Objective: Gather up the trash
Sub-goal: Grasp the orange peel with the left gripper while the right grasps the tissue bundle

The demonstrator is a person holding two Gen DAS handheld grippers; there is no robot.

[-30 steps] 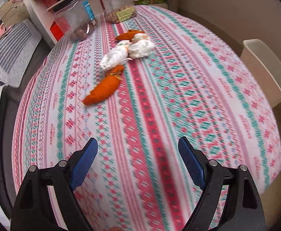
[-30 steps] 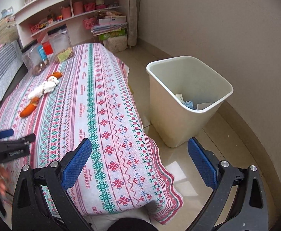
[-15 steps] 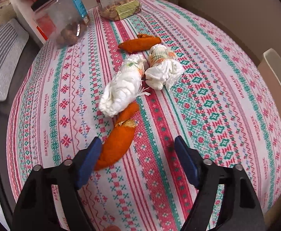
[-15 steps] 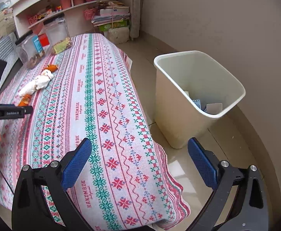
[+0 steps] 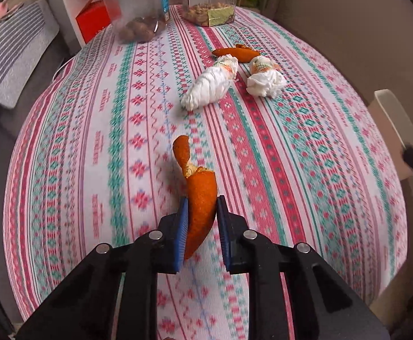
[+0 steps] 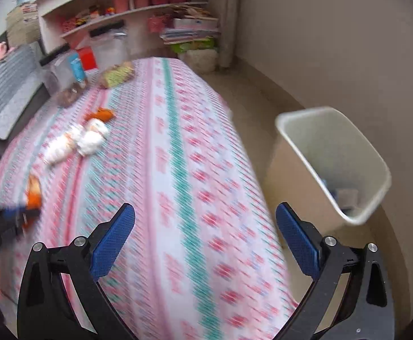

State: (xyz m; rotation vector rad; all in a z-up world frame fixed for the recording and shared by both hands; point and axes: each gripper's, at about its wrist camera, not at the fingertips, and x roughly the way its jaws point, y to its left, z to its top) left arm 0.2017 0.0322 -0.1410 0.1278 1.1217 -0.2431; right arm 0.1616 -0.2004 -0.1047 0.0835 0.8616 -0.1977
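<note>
One gripper (image 5: 202,221) tight on orange peel (image 5: 199,195)

I see a table under a woven tablecloth (image 5: 305,147) striped in pink, red and teal, pushed close to a plain beige wall (image 6: 333,36) with pale tiled floor (image 6: 265,96) running along its right side. At the far end stands a white shelf unit (image 6: 127,11) crowded with small pink baskets and boxes, a stack of papers or books (image 6: 190,31) at its right end. To the left I make out what looks like a grey striped cushion (image 5: 11,56), though that edge is blurred.
</note>
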